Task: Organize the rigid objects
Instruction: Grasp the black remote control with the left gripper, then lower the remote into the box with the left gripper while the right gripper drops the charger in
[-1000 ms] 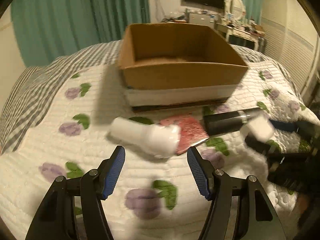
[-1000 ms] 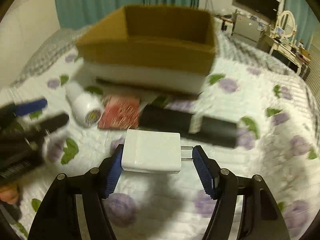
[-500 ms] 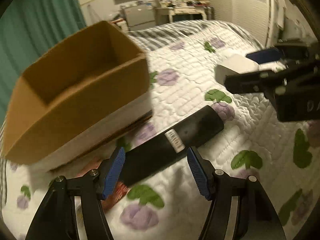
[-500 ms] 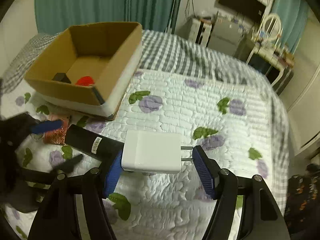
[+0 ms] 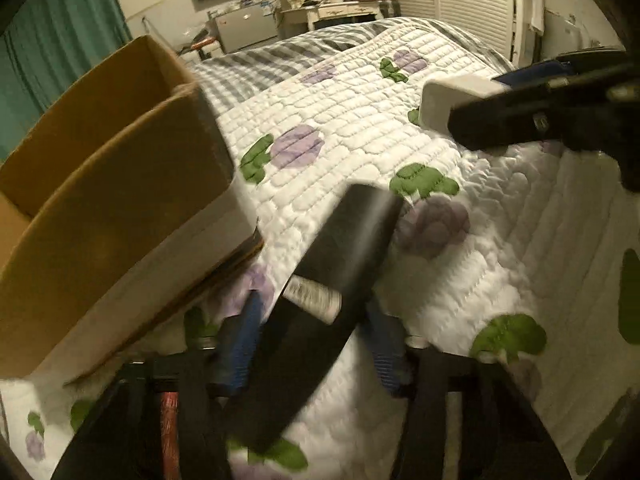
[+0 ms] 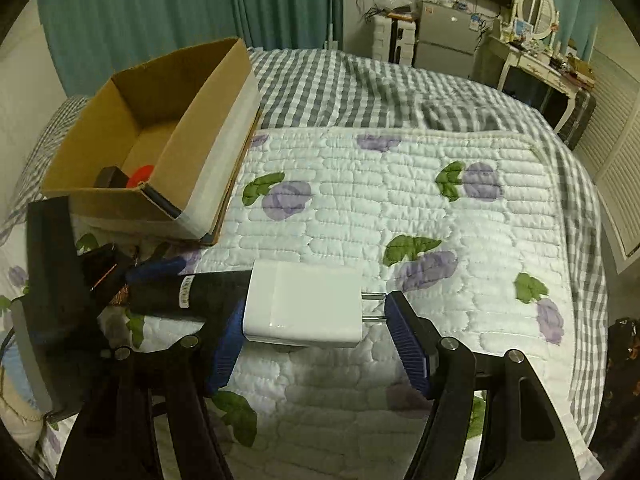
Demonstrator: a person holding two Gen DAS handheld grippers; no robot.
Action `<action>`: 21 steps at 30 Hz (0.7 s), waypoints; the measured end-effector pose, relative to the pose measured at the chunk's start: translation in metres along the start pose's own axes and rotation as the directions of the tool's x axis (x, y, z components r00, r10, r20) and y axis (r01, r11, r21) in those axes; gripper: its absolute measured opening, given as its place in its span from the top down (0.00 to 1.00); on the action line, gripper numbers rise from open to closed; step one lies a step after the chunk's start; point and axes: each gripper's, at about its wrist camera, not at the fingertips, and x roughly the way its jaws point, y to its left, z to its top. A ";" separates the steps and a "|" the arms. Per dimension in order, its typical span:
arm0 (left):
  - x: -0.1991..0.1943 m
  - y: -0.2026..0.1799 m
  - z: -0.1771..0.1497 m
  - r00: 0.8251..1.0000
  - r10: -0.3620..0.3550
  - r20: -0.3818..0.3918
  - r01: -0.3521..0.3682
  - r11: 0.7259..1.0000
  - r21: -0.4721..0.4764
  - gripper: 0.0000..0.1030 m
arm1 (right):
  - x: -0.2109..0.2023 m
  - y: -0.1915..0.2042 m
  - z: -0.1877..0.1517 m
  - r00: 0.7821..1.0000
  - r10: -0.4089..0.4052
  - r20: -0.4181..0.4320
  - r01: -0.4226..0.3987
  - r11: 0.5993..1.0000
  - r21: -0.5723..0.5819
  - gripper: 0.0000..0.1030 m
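Note:
A black tube (image 5: 352, 240) with a white label lies slanted on the quilt, right of the cardboard box (image 5: 120, 184). My left gripper (image 5: 312, 344) straddles its labelled part. The jaws are closing, and both blue pads meet the tube's sides. In the right wrist view the same tube (image 6: 208, 292) runs left behind a white charger (image 6: 304, 304). My right gripper (image 6: 316, 316) is shut on that charger, whose prongs rest against the right pad. It hovers above the quilt. The left wrist view shows the charger (image 5: 448, 100) at the upper right.
The box (image 6: 168, 168) stands on a white base and holds a red item (image 6: 140, 174) and a dark one (image 6: 112, 178). A reddish packet (image 5: 170, 420) lies under my left gripper. Flowered quilt (image 6: 400, 200) stretches to the right, with furniture beyond the bed.
My left gripper swung right from the white bottle to the black tube, dropped over it and narrowed its jaws onto it. My right gripper carried the charger to the right, still gripped.

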 end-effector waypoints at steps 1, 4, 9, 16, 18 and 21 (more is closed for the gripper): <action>-0.005 0.001 -0.002 1.000 -0.007 -0.003 0.007 1.000 -0.015 0.65 | -0.004 0.000 -0.001 1.000 -0.002 0.013 0.002 1.000 0.002 0.34; -0.029 0.003 -0.007 1.000 -0.016 0.022 0.017 0.999 -0.047 0.77 | -0.017 0.006 -0.003 0.999 -0.018 0.046 0.018 1.000 -0.009 0.34; -0.074 0.007 -0.015 0.997 -0.017 0.073 0.025 0.994 -0.103 0.82 | -0.039 0.018 -0.012 0.997 -0.018 0.078 0.018 1.000 -0.005 0.34; -0.125 0.017 -0.015 0.990 0.000 0.140 0.023 0.986 -0.167 0.82 | -0.069 0.036 -0.028 0.995 0.005 0.103 -0.005 1.000 0.000 0.34; -0.144 0.023 -0.014 0.986 0.025 0.162 0.006 0.982 -0.189 0.82 | -0.086 0.044 -0.026 0.991 0.005 0.131 -0.003 1.000 -0.014 0.34; -0.166 0.036 -0.010 0.979 0.064 0.194 -0.018 0.973 -0.231 0.82 | -0.110 0.057 -0.020 0.984 0.005 0.177 0.003 0.999 -0.044 0.34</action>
